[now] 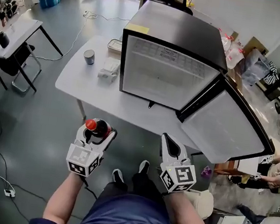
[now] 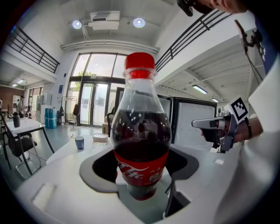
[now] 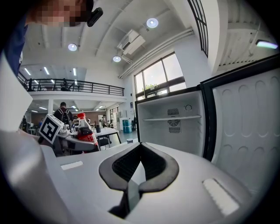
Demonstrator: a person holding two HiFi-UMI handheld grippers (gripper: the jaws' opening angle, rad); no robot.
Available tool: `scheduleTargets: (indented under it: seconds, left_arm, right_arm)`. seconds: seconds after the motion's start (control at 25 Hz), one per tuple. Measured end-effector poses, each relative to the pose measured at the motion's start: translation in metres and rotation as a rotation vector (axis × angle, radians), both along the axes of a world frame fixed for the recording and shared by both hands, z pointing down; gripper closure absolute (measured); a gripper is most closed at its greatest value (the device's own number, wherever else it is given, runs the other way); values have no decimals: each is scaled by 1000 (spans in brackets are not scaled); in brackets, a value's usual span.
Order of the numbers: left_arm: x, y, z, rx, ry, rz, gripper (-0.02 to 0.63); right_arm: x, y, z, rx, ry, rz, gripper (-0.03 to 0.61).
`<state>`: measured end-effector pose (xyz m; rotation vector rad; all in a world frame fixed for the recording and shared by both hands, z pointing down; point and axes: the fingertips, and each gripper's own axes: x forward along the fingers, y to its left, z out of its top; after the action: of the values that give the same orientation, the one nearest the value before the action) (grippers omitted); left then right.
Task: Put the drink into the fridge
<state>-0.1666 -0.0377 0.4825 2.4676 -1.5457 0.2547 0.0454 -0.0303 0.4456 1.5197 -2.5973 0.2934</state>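
- Your left gripper (image 1: 96,132) has its jaws closed round the lower body of a cola bottle (image 2: 141,131). The grey pads press the red label from both sides.
- The bottle stands upright between those jaws, with its red cap on top and its long axis across the line of the jaws. It is partly full of dark drink.
- Your right gripper (image 1: 172,147) is empty. Its jaws are drawn together at the tips with nothing between them.
- The mini fridge (image 1: 173,52) sits on the white bench (image 1: 77,83), straight ahead of both sets of jaws and well apart from them. Its door (image 1: 225,126) is swung wide open, ahead of the right jaws.
- The open compartment lies ahead and slightly right of the left jaws. The bottle is not yet inside.
- Inside the fridge, one shelf (image 3: 171,118) runs across the upper part. The shelf and the space below it look bare.
- The left hand has the drink, so it is likely the one to reach forward. The right gripper is nearer the door.
- A cup (image 1: 89,56) stands on the bench, left of the fridge.
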Motion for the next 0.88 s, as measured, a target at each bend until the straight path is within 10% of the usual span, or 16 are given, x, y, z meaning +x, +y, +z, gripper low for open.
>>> scheduleTargets:
  seconds: [0.88]
  left_arm:
    - [61, -139, 33, -45, -72, -63, 301]
  right_arm:
    - [30, -123, 27, -49, -69, -157, 572]
